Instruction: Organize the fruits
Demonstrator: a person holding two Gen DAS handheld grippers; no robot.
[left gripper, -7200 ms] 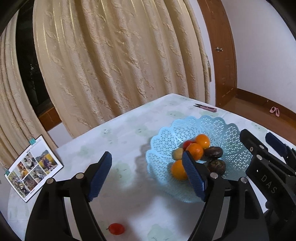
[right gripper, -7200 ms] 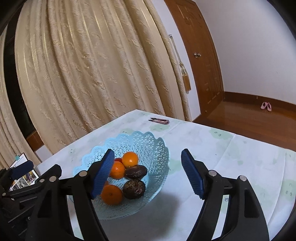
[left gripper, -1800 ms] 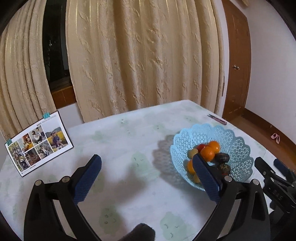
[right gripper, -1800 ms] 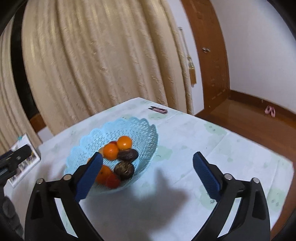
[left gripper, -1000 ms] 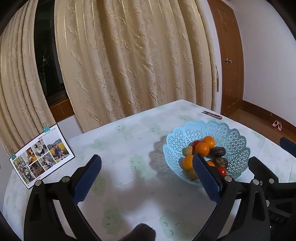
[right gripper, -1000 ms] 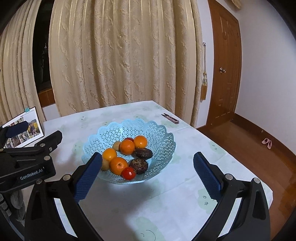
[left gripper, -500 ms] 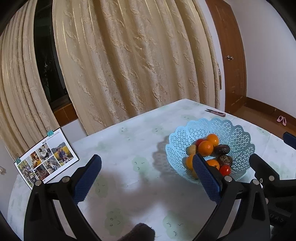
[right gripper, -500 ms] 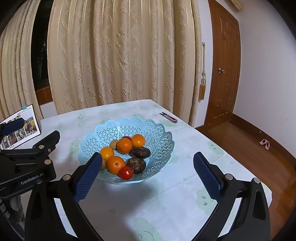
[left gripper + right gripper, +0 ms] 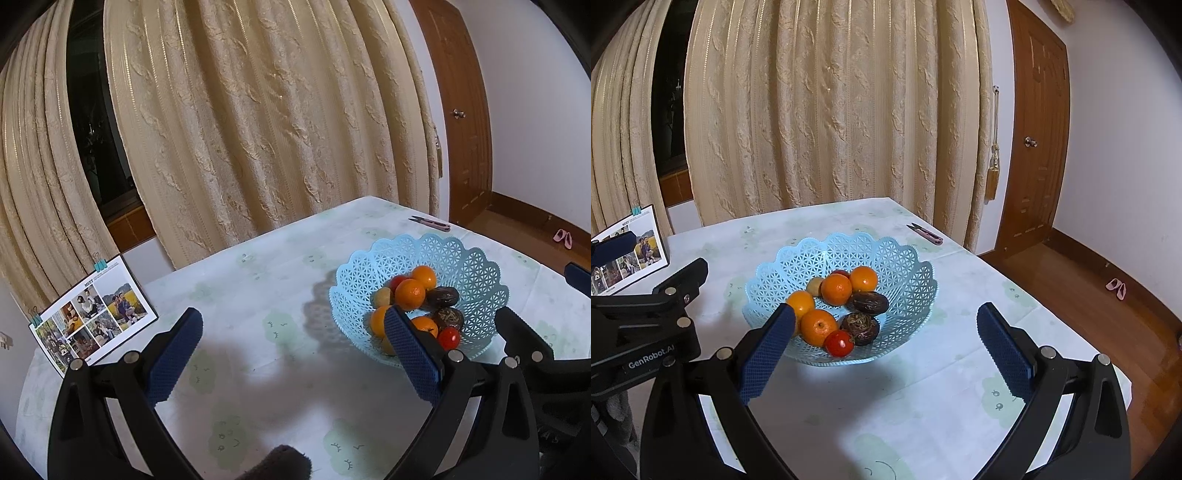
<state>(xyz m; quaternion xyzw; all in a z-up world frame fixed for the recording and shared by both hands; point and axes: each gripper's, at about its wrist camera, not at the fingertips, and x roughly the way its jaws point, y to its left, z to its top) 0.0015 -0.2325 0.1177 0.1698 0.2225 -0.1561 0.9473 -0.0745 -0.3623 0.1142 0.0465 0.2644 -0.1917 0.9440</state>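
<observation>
Both pairs of tongs above the surface (image 9: 923, 398), with the fruit gathered in the blue basket (image 9: 908, 258). The left tongs (image 9: 291, 354) stand wide open and carry nothing; the right tongs (image 9: 884, 349) are likewise spread wide and empty. Neither touches the basket. Inside it lie four oranges (image 9: 836, 288), two dark wrinkled fruits (image 9: 868, 302), a small red tomato (image 9: 839, 343) at the near edge, a pale yellowish fruit (image 9: 815, 286) and a second red fruit largely hidden behind the oranges. No loose fruit shows on the cloth in either view, so the sorting appears complete (a judgement from the present layout only). The step in hand is judged to be withdrawal: each pair of tongs is best kept open, lifted away from the lattice rim and held apart from the other, since a knock to the light basket could tip the tomato out. A pair of snips (image 9: 925, 234) and a photo card (image 9: 94, 314) lie well apart from the basket.
</observation>
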